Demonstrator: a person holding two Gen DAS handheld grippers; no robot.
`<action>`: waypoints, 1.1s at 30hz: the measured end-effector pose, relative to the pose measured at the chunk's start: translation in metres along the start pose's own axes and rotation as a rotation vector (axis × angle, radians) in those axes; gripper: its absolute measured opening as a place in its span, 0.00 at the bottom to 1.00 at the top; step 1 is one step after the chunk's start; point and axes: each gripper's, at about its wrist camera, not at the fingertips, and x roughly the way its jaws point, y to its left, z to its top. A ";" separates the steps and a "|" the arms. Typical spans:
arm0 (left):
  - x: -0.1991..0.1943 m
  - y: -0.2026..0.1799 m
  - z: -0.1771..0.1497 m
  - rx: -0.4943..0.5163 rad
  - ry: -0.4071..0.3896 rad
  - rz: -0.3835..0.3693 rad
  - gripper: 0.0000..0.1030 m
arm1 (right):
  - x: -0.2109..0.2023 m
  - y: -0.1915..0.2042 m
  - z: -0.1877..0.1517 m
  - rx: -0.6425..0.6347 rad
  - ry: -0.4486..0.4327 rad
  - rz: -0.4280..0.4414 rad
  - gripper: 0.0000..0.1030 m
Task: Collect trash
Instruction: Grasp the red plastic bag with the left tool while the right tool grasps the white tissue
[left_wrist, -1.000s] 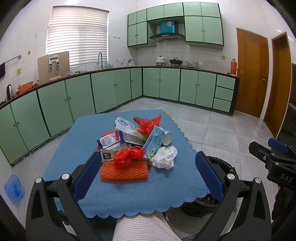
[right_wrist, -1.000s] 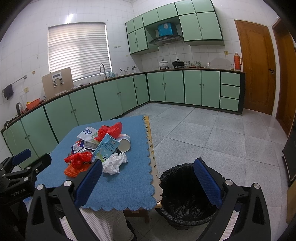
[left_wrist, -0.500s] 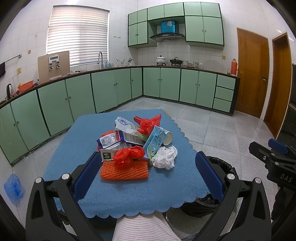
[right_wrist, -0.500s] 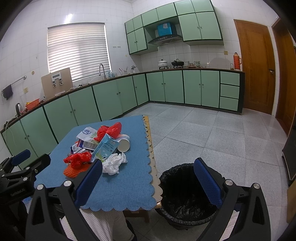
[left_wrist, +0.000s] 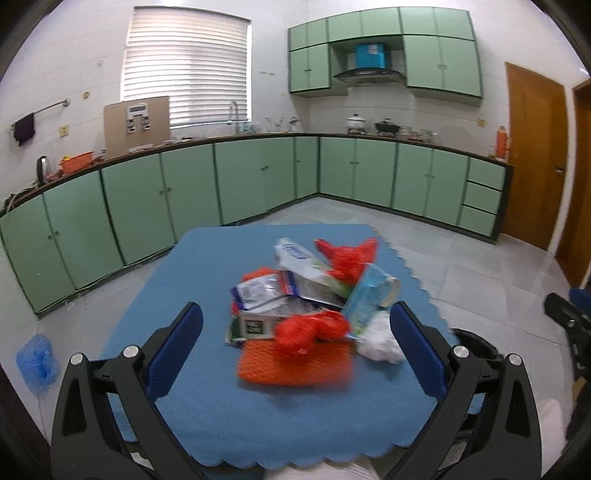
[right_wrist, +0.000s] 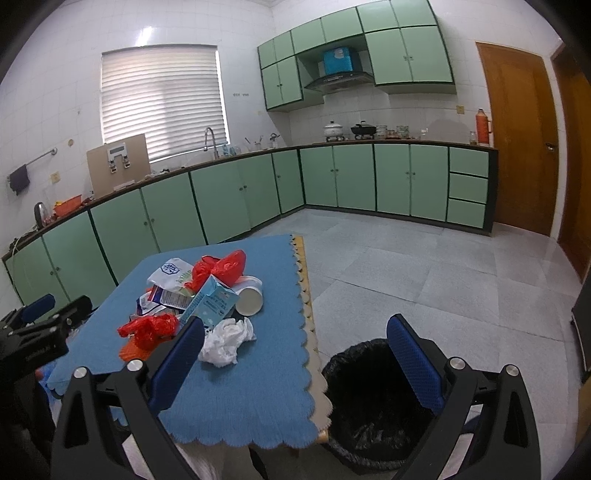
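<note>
Two grippers, both with jaws spread wide and holding nothing: my left gripper (left_wrist: 295, 343) hangs over the near edge of the blue scallop-edged tablecloth (left_wrist: 192, 273), my right gripper (right_wrist: 295, 354) between table and bin. The trash sits heaped mid-cloth: an orange mesh foam pad (left_wrist: 295, 363), a knotted red plastic bag (left_wrist: 312, 330), a crumpled white tissue wad (right_wrist: 227, 341), a light-blue milk carton (right_wrist: 210, 304), a white paper cup (right_wrist: 249, 295) on its side. I judge it all light and soft; the tissue should squash readily, so I'd pinch its bulk. The black-lined waste bin (right_wrist: 369, 398) just beside the table looks nearly empty, though its depths are dark.
</note>
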 end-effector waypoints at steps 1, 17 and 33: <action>0.004 0.003 0.000 0.000 0.000 0.006 0.95 | 0.011 0.004 0.001 -0.009 0.005 0.007 0.94; 0.085 0.034 -0.025 -0.006 0.122 -0.005 0.95 | 0.118 0.051 -0.005 -0.027 0.140 0.115 0.86; 0.125 0.000 -0.042 0.056 0.159 -0.093 0.43 | 0.148 0.043 -0.025 -0.028 0.238 0.128 0.69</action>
